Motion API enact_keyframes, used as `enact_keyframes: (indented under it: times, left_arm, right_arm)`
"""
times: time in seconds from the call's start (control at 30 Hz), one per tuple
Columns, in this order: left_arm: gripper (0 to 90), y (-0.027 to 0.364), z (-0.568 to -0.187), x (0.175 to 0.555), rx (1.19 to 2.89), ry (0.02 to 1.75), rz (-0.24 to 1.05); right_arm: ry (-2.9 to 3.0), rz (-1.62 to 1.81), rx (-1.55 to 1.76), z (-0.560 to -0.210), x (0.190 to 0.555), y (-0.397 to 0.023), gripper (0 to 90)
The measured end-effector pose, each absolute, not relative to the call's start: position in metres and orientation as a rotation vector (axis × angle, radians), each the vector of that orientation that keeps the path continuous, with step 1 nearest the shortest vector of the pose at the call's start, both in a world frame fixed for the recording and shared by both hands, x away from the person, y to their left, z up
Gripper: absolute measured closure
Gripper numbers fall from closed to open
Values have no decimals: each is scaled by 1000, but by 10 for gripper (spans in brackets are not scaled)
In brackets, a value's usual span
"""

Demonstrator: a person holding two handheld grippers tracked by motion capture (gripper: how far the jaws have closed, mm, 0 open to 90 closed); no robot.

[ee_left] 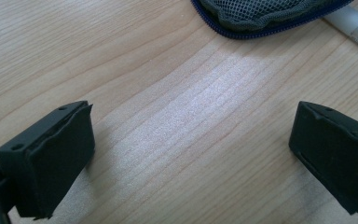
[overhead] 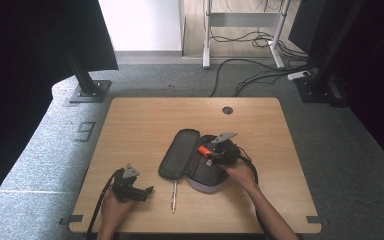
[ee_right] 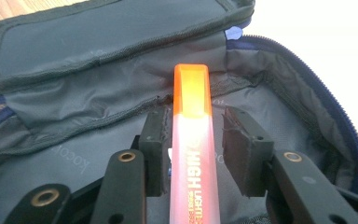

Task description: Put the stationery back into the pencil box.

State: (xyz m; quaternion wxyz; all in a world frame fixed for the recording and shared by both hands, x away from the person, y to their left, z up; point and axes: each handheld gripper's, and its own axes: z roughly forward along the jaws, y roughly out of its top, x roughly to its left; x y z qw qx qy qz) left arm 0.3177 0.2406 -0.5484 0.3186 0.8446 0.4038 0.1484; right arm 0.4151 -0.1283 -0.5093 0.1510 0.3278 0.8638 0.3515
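A dark fabric pencil case (overhead: 180, 152) lies unzipped on the wooden table (overhead: 145, 120); its grey lining (ee_right: 88, 93) spreads out in the right gripper view. An orange highlighter (ee_right: 193, 140) stands between the jaws of my right gripper (ee_right: 196, 128), over the open case. The left pad touches it and a narrow gap separates it from the right pad. From above, the highlighter (overhead: 203, 149) pokes out of my right gripper (overhead: 211, 156). My left gripper (ee_left: 191, 154) stands wide open over bare wood with nothing between its jaws, at the near left (overhead: 147, 191).
A silver pen (overhead: 174, 195) lies on the table in front of the case, between both hands; its tip (ee_left: 354, 23) and the case's zipper edge (ee_left: 261, 14) reach into the left gripper view. A cable hole (overhead: 227, 110) sits near the far edge.
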Motion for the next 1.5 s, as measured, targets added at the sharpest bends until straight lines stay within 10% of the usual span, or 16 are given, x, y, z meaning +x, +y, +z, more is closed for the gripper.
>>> enact_keyframes:
  times: [0.97,1.5]
  left_arm:
    - [0,241,-548,318,2219,1064,389]
    - [0,241,-548,318,2220,1063,389]
  right_arm:
    - [2437,1036,958,-481,398,-163,201]
    - [2393,1035,969,-472,383,-189,131]
